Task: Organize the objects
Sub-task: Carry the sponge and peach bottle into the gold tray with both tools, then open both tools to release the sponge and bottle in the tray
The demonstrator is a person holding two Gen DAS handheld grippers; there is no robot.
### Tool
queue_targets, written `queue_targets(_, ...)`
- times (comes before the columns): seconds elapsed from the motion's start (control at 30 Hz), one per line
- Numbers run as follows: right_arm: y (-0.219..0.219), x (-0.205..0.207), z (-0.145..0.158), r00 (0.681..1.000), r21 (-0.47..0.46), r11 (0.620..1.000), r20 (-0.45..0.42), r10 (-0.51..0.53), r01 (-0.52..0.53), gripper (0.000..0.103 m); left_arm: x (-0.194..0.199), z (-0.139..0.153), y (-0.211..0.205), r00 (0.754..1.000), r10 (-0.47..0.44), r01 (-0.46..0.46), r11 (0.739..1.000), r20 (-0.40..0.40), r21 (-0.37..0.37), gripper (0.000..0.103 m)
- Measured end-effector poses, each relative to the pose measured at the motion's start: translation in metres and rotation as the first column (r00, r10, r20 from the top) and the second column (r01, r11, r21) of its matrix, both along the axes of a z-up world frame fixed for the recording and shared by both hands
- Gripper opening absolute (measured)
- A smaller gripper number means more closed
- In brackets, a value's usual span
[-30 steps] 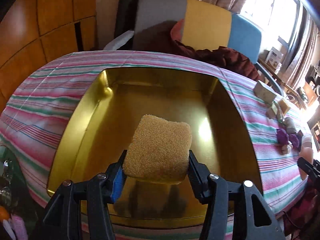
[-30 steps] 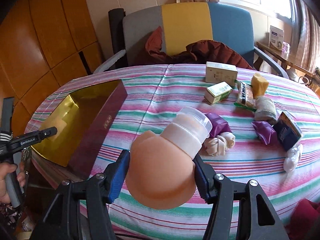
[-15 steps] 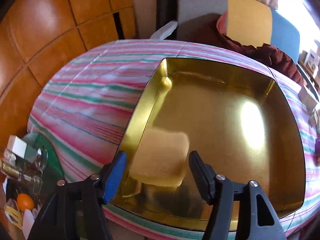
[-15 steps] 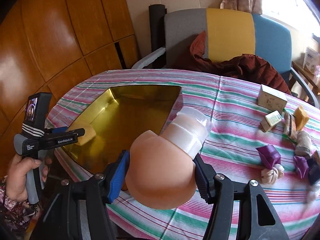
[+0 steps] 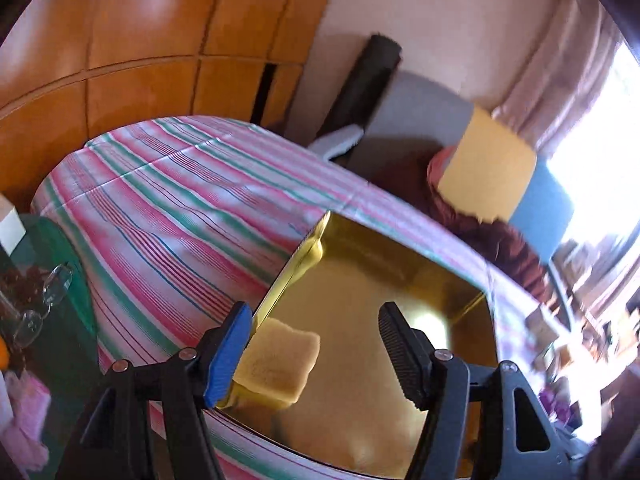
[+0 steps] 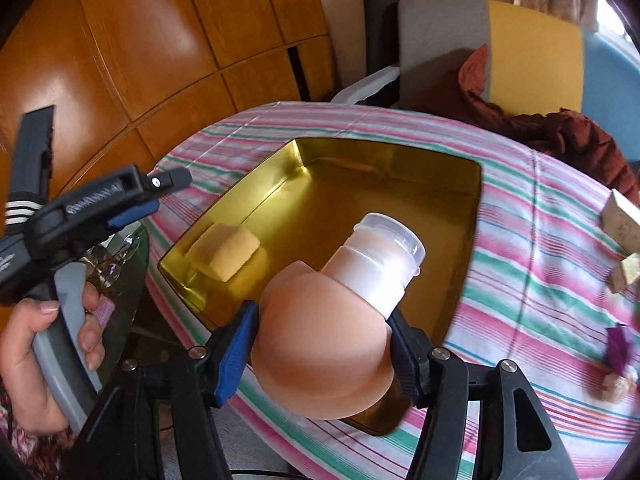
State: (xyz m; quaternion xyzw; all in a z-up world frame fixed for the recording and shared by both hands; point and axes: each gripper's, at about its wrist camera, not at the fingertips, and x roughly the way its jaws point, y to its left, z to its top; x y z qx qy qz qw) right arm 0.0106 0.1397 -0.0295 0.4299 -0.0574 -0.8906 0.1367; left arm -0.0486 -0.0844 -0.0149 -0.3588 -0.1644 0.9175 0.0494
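My left claw (image 5: 316,354) gapes apart over the gold tin (image 6: 460,248); the yellow sponge (image 6: 223,251) lies in its corner. My right claw (image 6: 324,360) clamps the peach bottle (image 6: 320,344).

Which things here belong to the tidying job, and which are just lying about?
Part of the job:
- gold tray
- yellow sponge lying in the tray
- peach bottle held by the right gripper
- left gripper, open

Just lying about:
- armchair
- dark red cloth
- wooden wall panels
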Motion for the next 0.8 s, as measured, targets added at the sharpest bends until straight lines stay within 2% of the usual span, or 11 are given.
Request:
queue_targets(0.23,-0.023,-0.049,-0.021,0.996,0.005,1.0,0.089,0.029,-0.03,0.063,0.018,0.02,-0.015,0.994,0.074,-0.067,0.994,-0.08,0.081,0.067)
queue_targets(0.33,-0.029,-0.074,-0.031,0.99,0.016,0.999,0.136,0.026,-0.029,0.063,0.027,0.022,-0.024,0.99,0.113,-0.103,0.988,-0.082,0.111,0.067)
queue_targets(0.53,-0.043,-0.124,-0.048,0.97,-0.025,1.0,0.241,0.013,-0.007,0.063,0.029,0.021,-0.038,0.985,0.164,-0.154,0.977,-0.061,0.145,0.067)
queue_targets(0.73,-0.063,-0.16,-0.051,0.973,-0.049,0.999,0.231,0.002,0.01,0.065,0.03,0.015,-0.043,0.982,0.182,-0.171,0.971,-0.051,0.168,0.067)
queue_targets(0.77,-0.065,-0.165,-0.051,0.976,-0.061,0.998,0.218,-0.003,0.017,0.071,0.029,0.014,-0.043,0.982,0.182,-0.172,0.971,-0.046,0.166,0.067)
queue_targets(0.8,-0.067,-0.17,-0.051,0.979,-0.071,0.997,0.205,-0.015,0.03,0.073,0.029,0.013,-0.043,0.983,0.181,-0.172,0.971,-0.04,0.165,0.067)
